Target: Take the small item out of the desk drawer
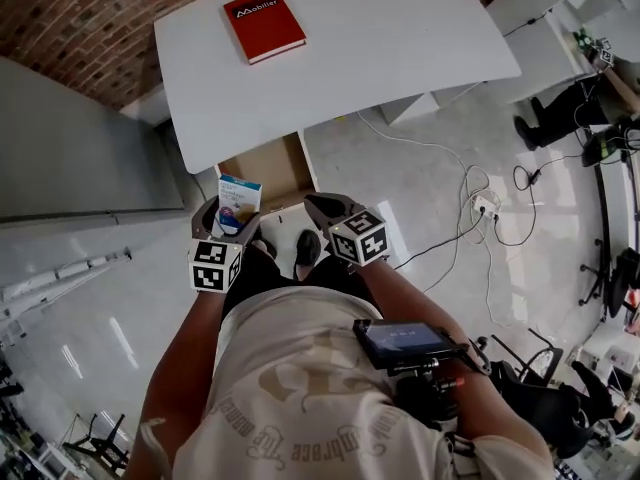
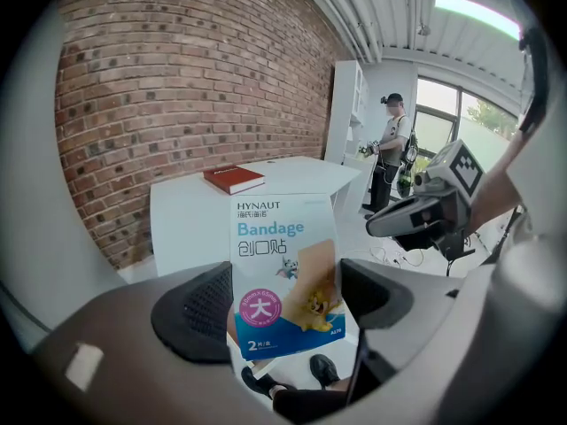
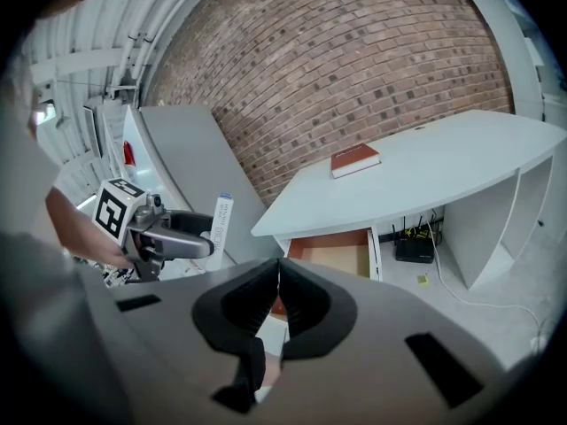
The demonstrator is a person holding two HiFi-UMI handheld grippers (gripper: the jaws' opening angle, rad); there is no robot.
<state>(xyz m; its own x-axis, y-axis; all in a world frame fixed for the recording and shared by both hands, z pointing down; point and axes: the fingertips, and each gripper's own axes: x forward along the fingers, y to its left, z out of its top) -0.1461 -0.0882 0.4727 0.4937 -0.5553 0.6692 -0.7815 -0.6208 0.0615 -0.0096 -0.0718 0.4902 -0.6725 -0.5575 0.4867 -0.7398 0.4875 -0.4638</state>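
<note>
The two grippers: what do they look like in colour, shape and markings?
The left gripper and right gripper are dark grey, with broad rounded tongs and black textured pads. Each carries a white cube with black square markers. The person's T-shirt is beige.

Upright bandage box (image 2: 282, 277) in left claw (image 2: 288, 305)

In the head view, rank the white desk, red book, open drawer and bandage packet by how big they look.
1. White desk, by far the largest.
2. Open drawer and red book: about alike, not ranked.
3. Bandage packet: smallest, though nearest the camera.
</note>
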